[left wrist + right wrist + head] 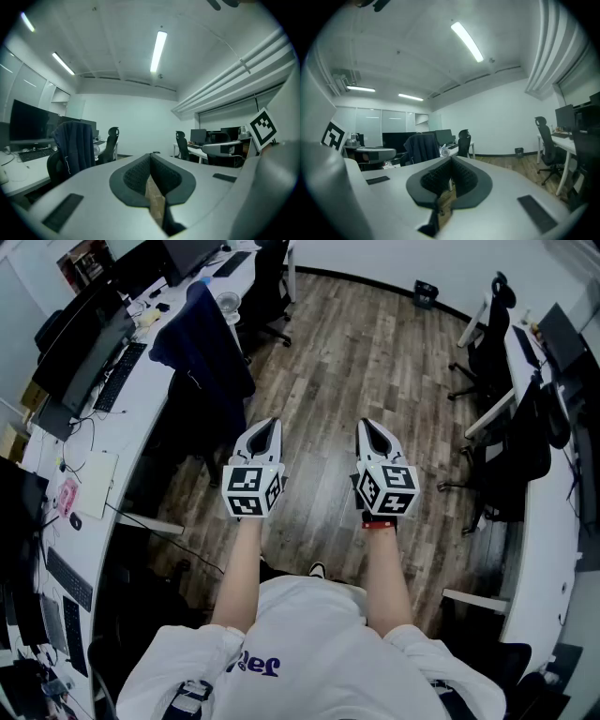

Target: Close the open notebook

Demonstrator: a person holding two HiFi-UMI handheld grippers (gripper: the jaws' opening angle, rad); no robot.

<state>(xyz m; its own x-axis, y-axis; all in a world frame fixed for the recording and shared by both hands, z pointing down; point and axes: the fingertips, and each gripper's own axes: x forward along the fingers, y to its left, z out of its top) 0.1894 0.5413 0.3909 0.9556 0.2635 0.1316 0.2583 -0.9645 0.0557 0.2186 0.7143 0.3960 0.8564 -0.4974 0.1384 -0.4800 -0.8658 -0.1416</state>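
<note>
Wood-grain brown plank floor [356,343] is seen beneath two grippers held out level, side by side and apart, in front of a person in a white shirt. The grey-shelled left gripper [266,427] is shown in its own view [151,155] with its black ribbed pads pressed together at the tips, and nothing is gripped between them. The grey-shelled right gripper [372,426] is likewise seen [451,160] with its pads brought together on nothing.

A white flat rectangular pad [94,484], possibly the notebook, is laid on the long white desk [111,432] at the left, well apart from both grippers; whether it is open cannot be told. A dark blue jacket [202,343] is draped over a chair beside that desk.
</note>
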